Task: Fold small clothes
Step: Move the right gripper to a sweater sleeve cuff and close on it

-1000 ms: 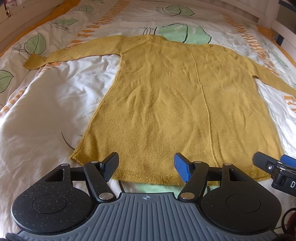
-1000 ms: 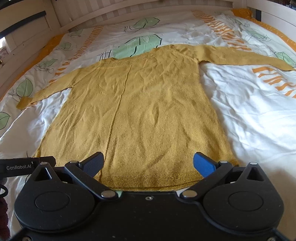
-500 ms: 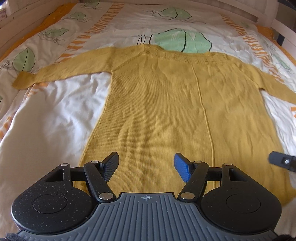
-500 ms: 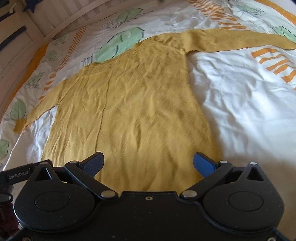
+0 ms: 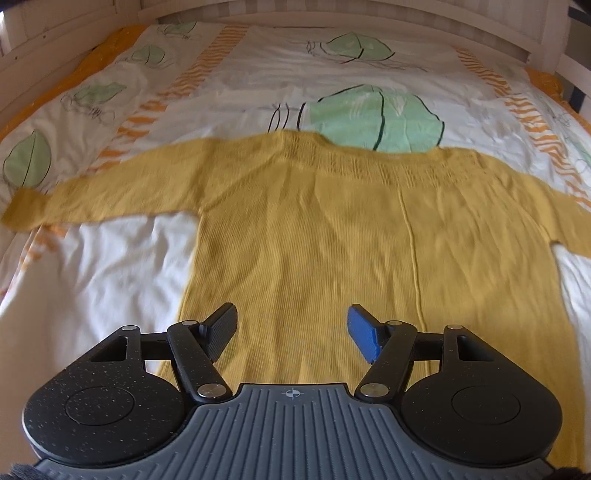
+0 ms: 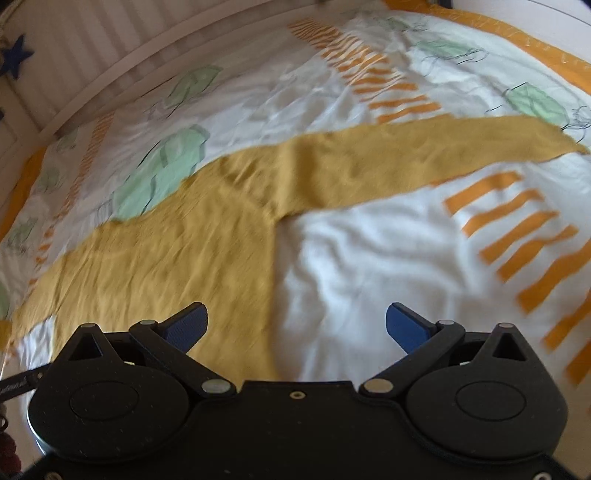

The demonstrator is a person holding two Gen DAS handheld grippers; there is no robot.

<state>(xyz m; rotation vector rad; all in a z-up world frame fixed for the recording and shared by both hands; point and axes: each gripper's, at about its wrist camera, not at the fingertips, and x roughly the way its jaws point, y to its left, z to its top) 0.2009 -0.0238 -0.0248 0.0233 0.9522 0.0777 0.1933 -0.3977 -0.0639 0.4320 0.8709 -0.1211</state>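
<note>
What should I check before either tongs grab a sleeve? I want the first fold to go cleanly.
1. Yellow sweater spread flat on the bedspread: ok.
2. Left sleeve stretched out straight: ok.
3. Right sleeve stretched out straight: ok.
4. Left tongs open, holding nothing: ok.
5. Right tongs open, holding nothing: ok.
6. Hem lying flat: cannot tell, hidden behind the tongs.

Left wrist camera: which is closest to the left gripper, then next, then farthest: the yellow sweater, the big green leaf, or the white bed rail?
From the left gripper:
1. Yellow sweater, right under the fingers.
2. Big green leaf, just past the sweater's neckline.
3. White bed rail, along the far edge.
</note>
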